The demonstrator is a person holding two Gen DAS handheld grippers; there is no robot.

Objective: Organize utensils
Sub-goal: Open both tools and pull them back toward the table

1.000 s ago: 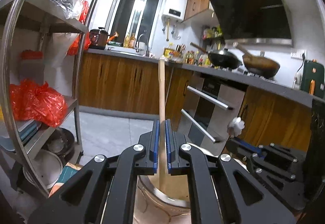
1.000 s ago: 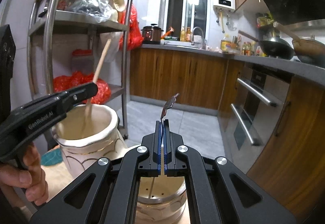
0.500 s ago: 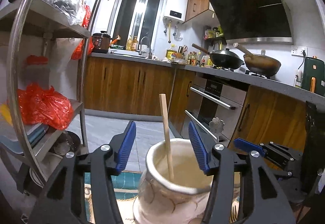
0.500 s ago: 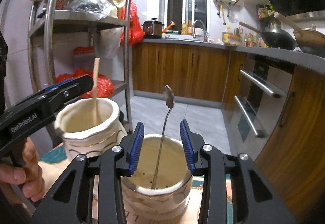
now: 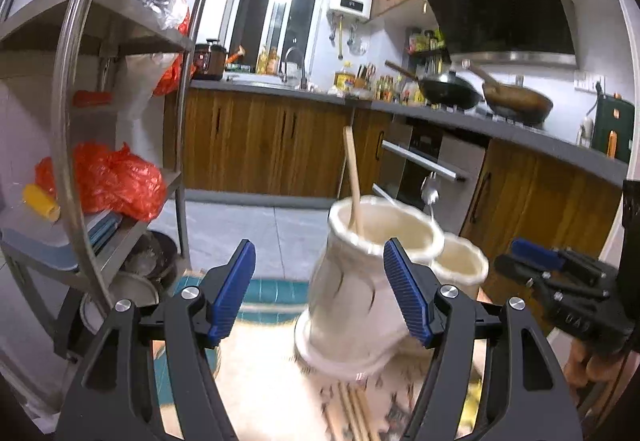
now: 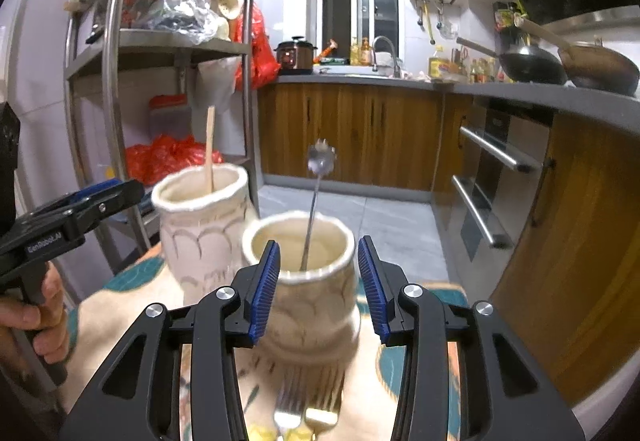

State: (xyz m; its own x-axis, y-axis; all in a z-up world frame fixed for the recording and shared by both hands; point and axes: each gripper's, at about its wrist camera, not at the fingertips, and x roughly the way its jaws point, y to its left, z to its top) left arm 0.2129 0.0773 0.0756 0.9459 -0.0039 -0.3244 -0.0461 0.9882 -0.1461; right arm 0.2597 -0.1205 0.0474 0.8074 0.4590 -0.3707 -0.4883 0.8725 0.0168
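- On the patterned mat (image 6: 120, 305), two cream ceramic jars stand just beside each other, each serving as an upright holder for one kind of utensil.
- The taller jar (image 5: 360, 281) holds a wooden stick (image 5: 353, 185), which leans against the rim; the shorter jar (image 6: 308, 281) holds a metal spoon (image 6: 314, 201), handle end down, bowl up.
- The left gripper (image 5: 320, 289) has its blue pads wide apart and empty, set back from the taller jar, apparently free for another piece.
- The right gripper (image 6: 318, 281) is likewise spread, its fingers flanking the shorter jar without gripping it.
- Forks (image 6: 304, 401) lie on the mat just in front of the shorter jar, and chopsticks (image 5: 352, 409) lie before the taller one, likely the next things to sort.
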